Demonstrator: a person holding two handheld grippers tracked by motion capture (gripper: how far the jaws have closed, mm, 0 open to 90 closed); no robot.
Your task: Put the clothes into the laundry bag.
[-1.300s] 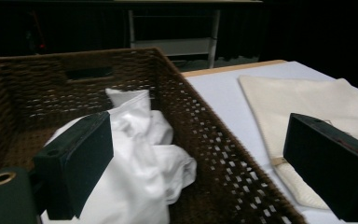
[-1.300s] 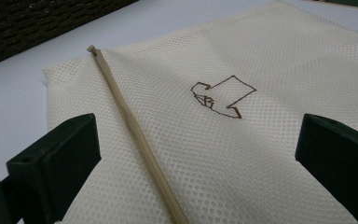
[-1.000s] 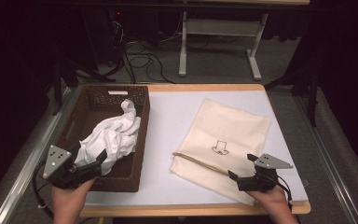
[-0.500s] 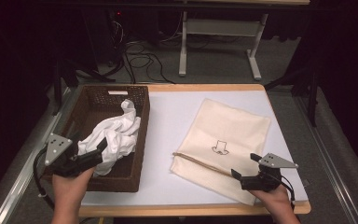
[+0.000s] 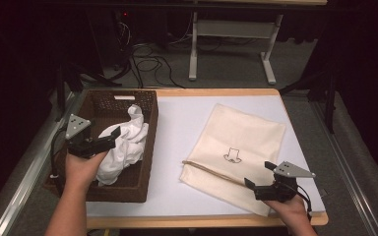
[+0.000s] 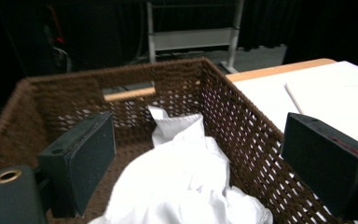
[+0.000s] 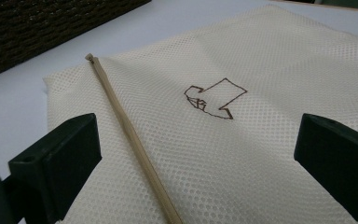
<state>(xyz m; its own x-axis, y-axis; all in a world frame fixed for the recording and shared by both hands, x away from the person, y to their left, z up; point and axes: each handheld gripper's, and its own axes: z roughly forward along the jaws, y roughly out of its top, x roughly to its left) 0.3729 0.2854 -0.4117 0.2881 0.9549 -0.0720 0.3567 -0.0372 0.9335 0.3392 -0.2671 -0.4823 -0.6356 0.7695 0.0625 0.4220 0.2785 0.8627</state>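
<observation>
1. Our left claw (image 5: 112, 141) gapes wide over the white cloth (image 5: 123, 147) in the basket (image 5: 142, 172), left of frame; closing carelessly could snag the wicker.
2. Our right claw (image 5: 248, 183), also wide, hovers at the mesh bag (image 5: 246, 137) lower right; we might pinch both layers beside the zipper (image 7: 130, 135).

Left gripper (image 6: 186, 163) over brown wicker basket (image 6: 242, 121), jaws spread wide, nothing between pads. Left jaw inside the basket, right jaw outside its right wall. White cloth (image 6: 182, 182) crumpled on basket floor, one corner sticking up toward far wall. Wooden handle bar (image 6: 128, 93) across far wall opening. White table surface (image 6: 279, 93) beyond right wall.
</observation>
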